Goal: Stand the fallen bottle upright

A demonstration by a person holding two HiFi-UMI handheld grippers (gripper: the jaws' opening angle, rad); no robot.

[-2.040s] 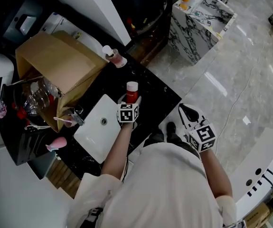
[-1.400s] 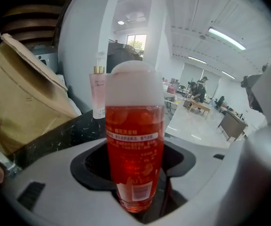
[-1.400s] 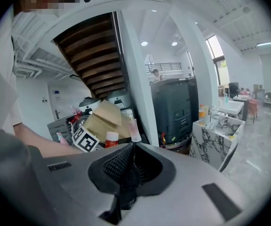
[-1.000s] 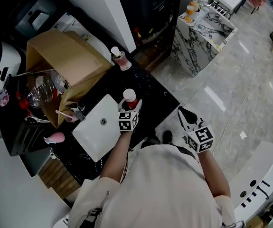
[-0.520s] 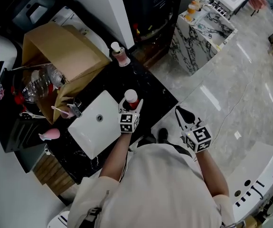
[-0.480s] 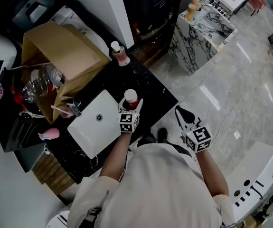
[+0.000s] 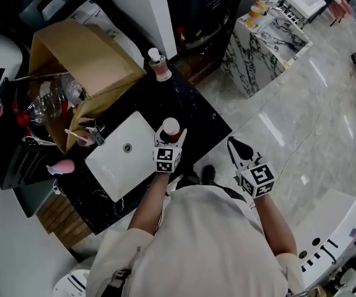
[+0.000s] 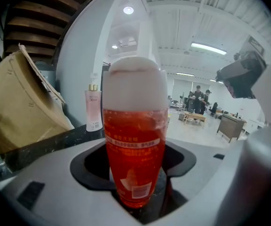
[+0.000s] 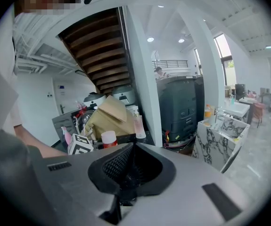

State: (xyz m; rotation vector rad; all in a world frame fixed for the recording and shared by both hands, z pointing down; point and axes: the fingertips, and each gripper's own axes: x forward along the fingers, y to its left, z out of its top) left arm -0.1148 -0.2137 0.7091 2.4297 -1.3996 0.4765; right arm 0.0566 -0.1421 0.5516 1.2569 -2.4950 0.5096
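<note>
black stone surface (image 7: 199, 113), upright red plastic bottle with white cap (image 8: 135, 149) clamped in left claw (image 7: 169, 140); right claw (image 7: 235, 146) closed, empty; risks toppling if released askew.

- I tipped the red bottle (image 7: 171, 127) up with my left tongs (image 7: 170, 136): two seconds earlier it leaned away from me, then it stood upright between them.
- From above, mostly its white cap showed afterwards.

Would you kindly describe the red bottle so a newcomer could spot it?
On the black counter, look beside the white sink. The red bottle stands in the left gripper, deep red with a white cap, unlike the pale pink bottle by the cardboard box.
</note>
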